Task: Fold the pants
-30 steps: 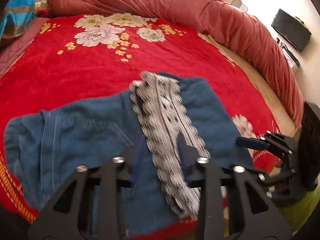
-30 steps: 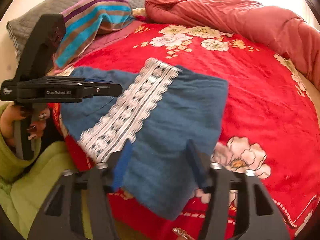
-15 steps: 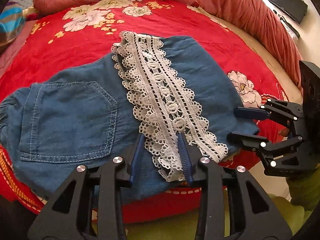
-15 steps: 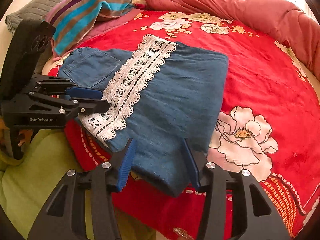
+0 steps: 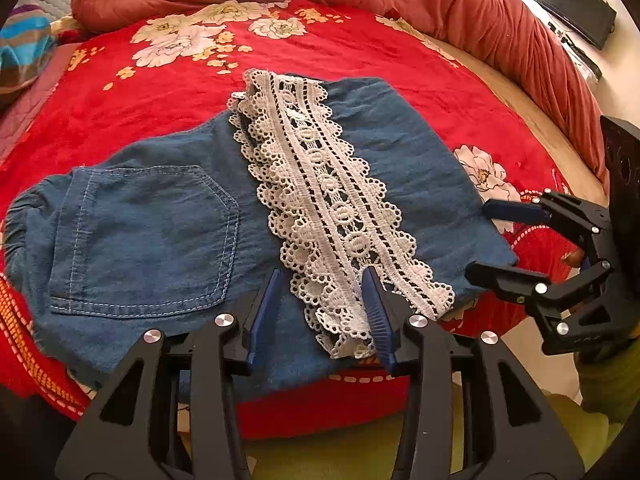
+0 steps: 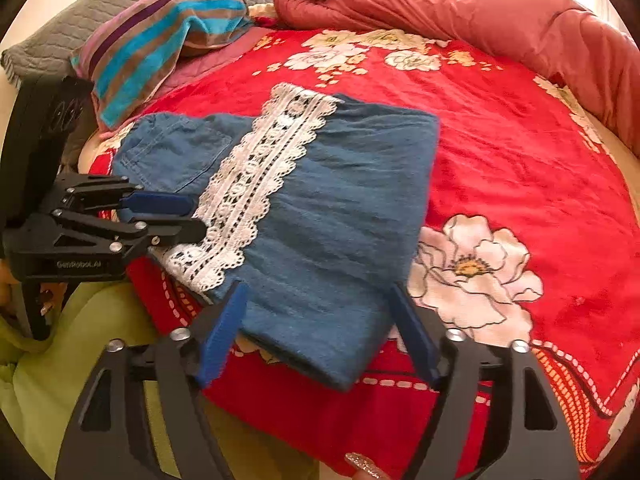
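since a second ago the folded denim pants [image 5: 168, 220] have settled flat on the red floral blanket [image 5: 120, 92]; they were lifted and blurred then, and now they lie still, sharp in both views. both claws have also widened in that time.

from the left wrist view, the pants fill the middle of the frame. a back pocket [image 5: 148, 232] sits toward nine o'clock, and a white lace band [image 5: 328, 208] runs from twelve o'clock down to five o'clock across the fold. the left gripper [image 5: 320, 312] hovers at six o'clock, its blue-padded fingers [image 5: 264, 312] either side of the lace band's near end. its jaws are opening; the lace and denim edge lie between them, but the pads do not press on the cloth, so it holds nothing.

the right gripper [image 5: 492, 240] shows at three o'clock in that view, at the pants' folded edge. from its own camera, the right gripper [image 6: 320, 328] is at six o'clock, jaws opening and already wide, with the near corner of the pants [image 6: 340, 220] between the fingers and neither pad touching it.

at the bed's far side, a rust-coloured duvet [image 6: 460, 4] lies bunched from twelve to two o'clock, and a striped towel [image 6: 160, 36] rests at ten o'clock on a grey pillow [image 6: 72, 28]. a yellow-green sleeve [image 6: 52, 360] shows at eight o'clock.
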### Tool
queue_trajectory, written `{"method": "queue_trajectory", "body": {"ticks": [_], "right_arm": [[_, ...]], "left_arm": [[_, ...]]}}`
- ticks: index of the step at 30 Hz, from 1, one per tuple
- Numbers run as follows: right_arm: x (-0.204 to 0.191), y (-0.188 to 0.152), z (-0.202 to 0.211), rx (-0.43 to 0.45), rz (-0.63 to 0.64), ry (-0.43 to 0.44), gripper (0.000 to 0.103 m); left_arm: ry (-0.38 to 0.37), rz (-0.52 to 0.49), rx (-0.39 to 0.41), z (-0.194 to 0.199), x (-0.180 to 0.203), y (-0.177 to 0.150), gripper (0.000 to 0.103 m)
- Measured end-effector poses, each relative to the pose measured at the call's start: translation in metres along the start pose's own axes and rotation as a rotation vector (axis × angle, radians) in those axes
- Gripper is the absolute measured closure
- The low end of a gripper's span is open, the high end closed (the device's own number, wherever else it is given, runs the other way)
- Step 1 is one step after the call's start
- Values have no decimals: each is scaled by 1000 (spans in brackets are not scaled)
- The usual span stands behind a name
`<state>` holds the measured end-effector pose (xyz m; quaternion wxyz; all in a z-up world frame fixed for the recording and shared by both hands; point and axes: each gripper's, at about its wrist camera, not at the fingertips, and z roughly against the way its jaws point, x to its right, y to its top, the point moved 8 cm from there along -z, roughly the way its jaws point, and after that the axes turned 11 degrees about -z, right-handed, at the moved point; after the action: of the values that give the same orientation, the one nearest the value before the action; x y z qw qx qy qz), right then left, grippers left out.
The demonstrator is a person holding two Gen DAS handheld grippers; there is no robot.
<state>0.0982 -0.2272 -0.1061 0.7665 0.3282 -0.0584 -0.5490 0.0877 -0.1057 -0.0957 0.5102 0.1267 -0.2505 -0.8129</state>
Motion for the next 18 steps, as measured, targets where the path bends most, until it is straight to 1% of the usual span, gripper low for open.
{"method": "queue_trajectory", "body": {"ticks": [2,5,6,8,11,17,18], "right_arm": [[4,2,2,7,-13,-10,24],[9,4,4,14,-37,-14,21],[11,5,5,16,-44,-13,16],[13,7,8,23,-54,-18,13],[16,8,10,30,-62,-23,9],[15,12,16,49,-62,-23,7],[14,14,17,54,-62,-19,6]], "left_arm": [[4,-1,1,2,1,0,67],[11,-1,4,4,0,-1,62],[13,-1,5,5,0,-1,60],[18,3,7,8,-1,-1,58],[30,9,12,11,-3,-1,51],[54,24,30,22,-8,-2,39],[59,28,34,24,-9,-2,35]]}}
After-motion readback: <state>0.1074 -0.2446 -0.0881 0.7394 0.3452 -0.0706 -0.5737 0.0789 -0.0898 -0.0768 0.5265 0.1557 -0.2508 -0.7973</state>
